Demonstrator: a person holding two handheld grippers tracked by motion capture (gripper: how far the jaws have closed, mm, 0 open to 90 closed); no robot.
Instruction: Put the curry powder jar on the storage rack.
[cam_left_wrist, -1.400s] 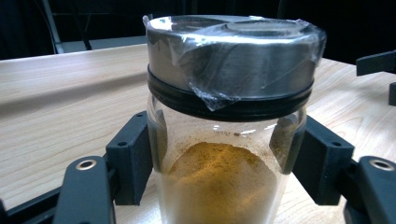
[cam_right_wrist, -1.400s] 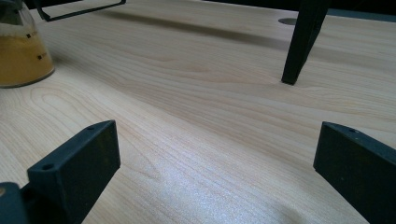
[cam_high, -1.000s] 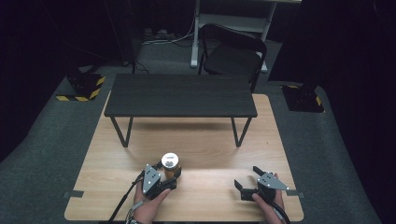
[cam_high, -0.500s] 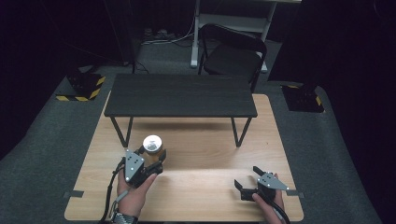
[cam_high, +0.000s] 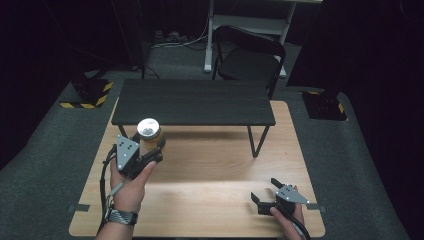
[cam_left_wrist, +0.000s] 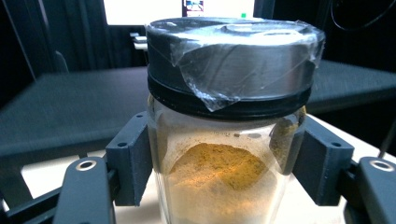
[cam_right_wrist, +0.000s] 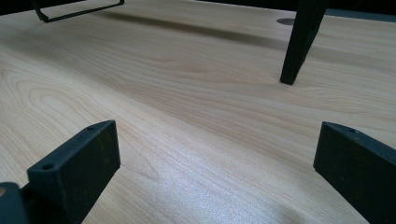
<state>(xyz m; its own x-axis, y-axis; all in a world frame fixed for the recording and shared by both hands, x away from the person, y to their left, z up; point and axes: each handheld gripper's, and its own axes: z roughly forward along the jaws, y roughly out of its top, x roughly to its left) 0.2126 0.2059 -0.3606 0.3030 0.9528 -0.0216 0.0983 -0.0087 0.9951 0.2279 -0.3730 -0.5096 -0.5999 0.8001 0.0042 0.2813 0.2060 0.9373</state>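
- The left gripper (cam_high: 146, 150) has its fingers (cam_left_wrist: 133, 156) clenched on a jar (cam_left_wrist: 224, 154) of yellow-brown powder, one pad on each side of the glass just under the dark lid (cam_left_wrist: 231, 60), which is wrapped in clear film.
- Half a second ago the jar was nearer the front of the counter; a second ago it was closer to the middle. It now sits at about 10 o'clock from the counter's centre, lifted off the wood, just in front of the left legs of the small black bench (cam_high: 192, 102).
- I judge the jar is being carried up and back toward that bench, so a set-down on its top looks like the step ahead; the grip appears firm and the jar upright.
- The right gripper (cam_high: 267, 197) stays at 5 o'clock on the counter (cam_high: 210, 160), fingers (cam_right_wrist: 77, 163) spread wide and holding nothing.
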